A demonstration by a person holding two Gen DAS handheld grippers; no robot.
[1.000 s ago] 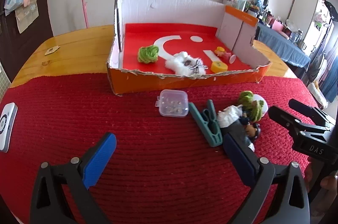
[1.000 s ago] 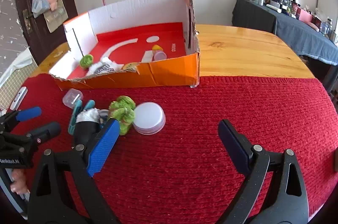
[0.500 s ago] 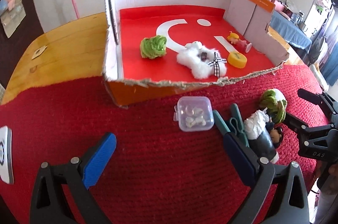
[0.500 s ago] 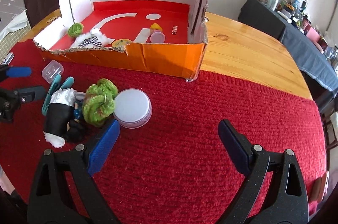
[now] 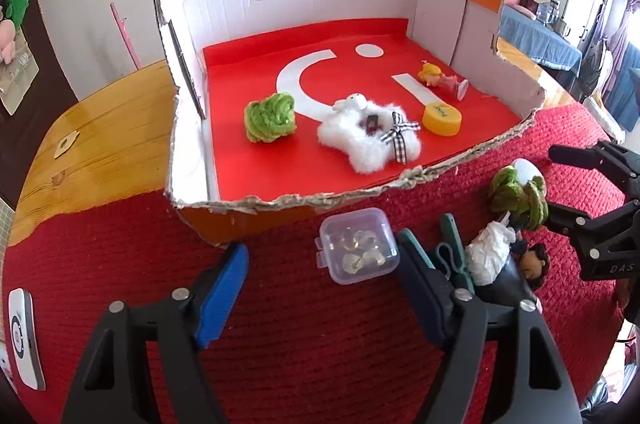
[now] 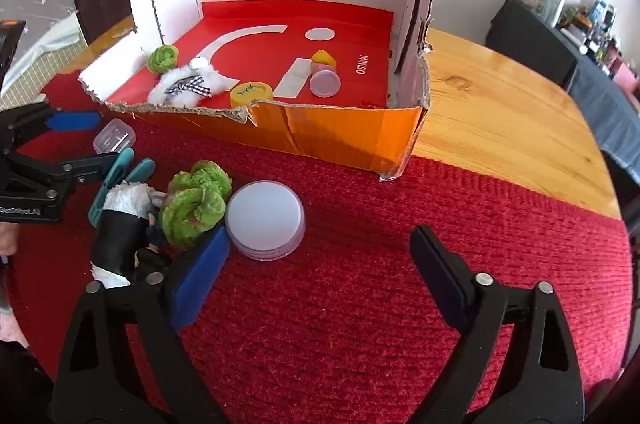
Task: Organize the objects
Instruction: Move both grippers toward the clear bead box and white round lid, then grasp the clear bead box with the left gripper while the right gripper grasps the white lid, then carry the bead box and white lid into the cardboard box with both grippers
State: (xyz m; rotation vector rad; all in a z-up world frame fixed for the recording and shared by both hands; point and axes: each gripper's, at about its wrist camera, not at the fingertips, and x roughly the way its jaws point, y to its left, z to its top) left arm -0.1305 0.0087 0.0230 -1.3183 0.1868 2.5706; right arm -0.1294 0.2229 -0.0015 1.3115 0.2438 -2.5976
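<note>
An orange cardboard box (image 5: 256,220) (image 6: 344,139) with a red floor holds a green yarn ball (image 5: 270,117), a white fluffy toy (image 5: 370,135), a yellow lid (image 5: 441,119) and a small figure (image 5: 430,73). On the red mat in front lie a clear plastic case (image 5: 358,250) (image 6: 114,139), a teal clip (image 5: 452,256), a black-and-white doll (image 5: 496,264) (image 6: 120,228), a green yarn bundle (image 5: 518,195) (image 6: 196,201) and a white round lid (image 6: 264,220). My left gripper (image 5: 324,294) is open, with the clear case just ahead between its fingers. My right gripper (image 6: 320,264) is open, just behind the white lid.
The mat covers the near part of a wooden table (image 6: 500,111) (image 5: 100,139). A white device (image 5: 24,336) lies on the mat at the far left. A wall stands behind the box. Furniture fills the room at the right.
Both grippers have moved forward toward the box and the objects. The clear case is now between the left gripper's fingertips; the white lid is closer to the right gripper.
</note>
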